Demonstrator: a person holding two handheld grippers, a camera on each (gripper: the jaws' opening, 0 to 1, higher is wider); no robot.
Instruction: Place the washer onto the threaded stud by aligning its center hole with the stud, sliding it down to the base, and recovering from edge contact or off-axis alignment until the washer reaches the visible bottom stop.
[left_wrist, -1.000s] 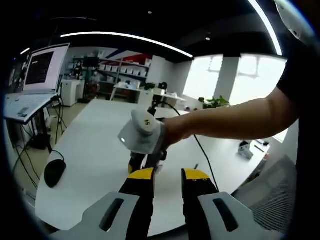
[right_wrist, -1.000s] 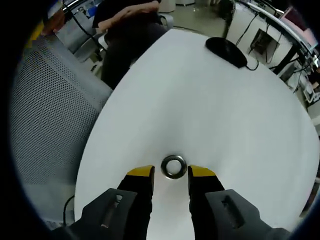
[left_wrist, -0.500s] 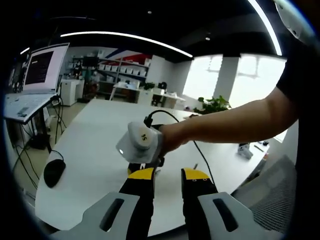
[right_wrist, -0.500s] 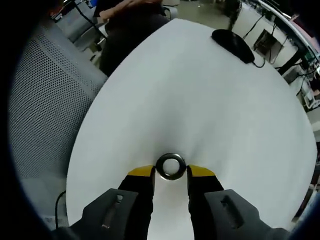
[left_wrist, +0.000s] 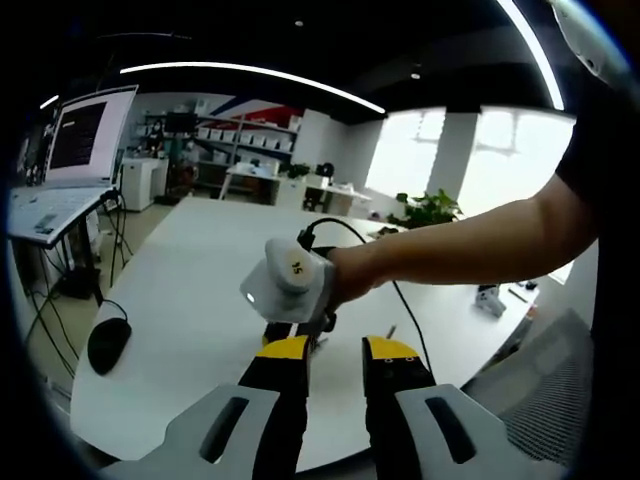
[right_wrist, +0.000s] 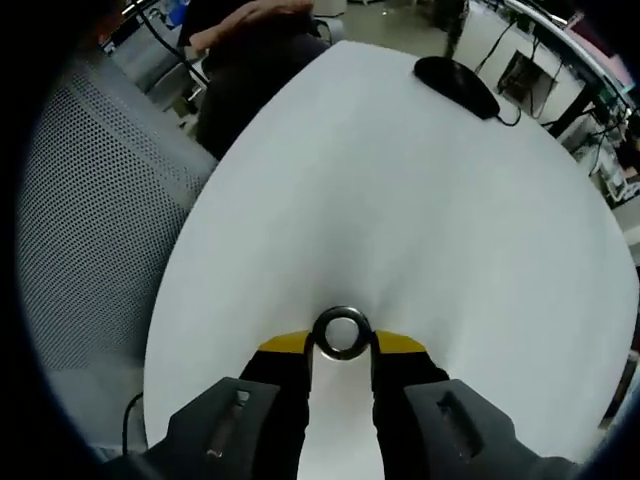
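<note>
White table, washer between right tongs, mouse beyond

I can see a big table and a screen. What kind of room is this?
Probably an office or a lab workspace. A large white table holds a computer mouse, a monitor stands to the side, and shelves line the back wall near big windows.
</note>
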